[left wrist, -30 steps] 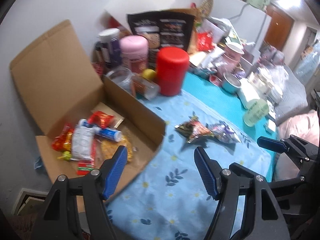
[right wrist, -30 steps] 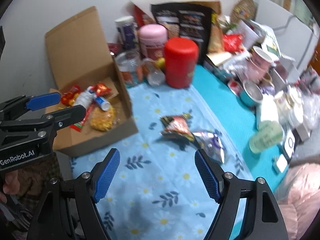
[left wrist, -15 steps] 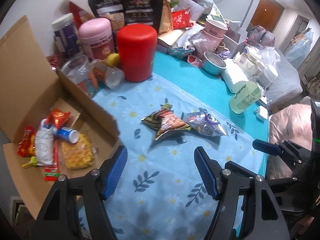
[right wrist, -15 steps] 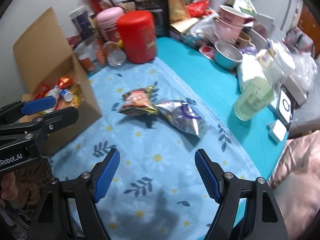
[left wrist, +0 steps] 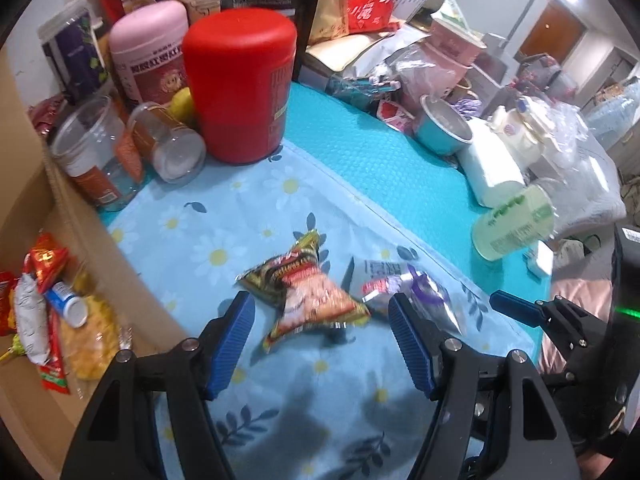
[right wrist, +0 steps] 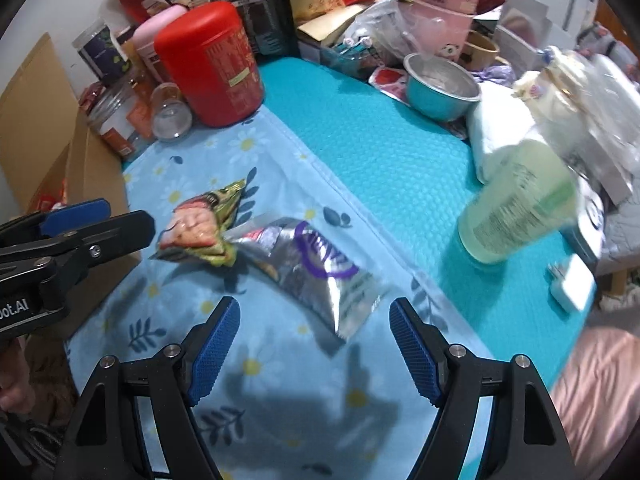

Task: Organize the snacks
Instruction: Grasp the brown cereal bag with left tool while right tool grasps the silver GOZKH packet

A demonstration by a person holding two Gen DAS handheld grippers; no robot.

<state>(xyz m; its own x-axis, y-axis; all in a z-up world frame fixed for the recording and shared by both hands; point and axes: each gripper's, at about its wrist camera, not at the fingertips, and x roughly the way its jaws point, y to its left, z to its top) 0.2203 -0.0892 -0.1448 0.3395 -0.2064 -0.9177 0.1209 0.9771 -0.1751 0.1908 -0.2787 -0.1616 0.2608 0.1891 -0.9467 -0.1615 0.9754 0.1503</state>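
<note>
Packets on cloth: two, red-green packet (left wrist: 310,298), silver packet (right wrist: 316,270) | left gripper (left wrist: 322,338), right gripper (right wrist: 314,344): jaws wide, empty

Two snack packets on the floral cloth

The red-and-yellow packet (left wrist: 312,300) lies crumpled between the left jaws; the silver-and-purple packet (right wrist: 316,268), touching it, lies flat just ahead of the right jaws.

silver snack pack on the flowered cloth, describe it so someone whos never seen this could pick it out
Start at the tall red canister at the back, then come forward onto the daisy cloth, where two packs lie touching. The silver pack is the one on the right, nearer the green bottle. It is shiny foil with a purple loop, while its neighbour is red and green.
</note>
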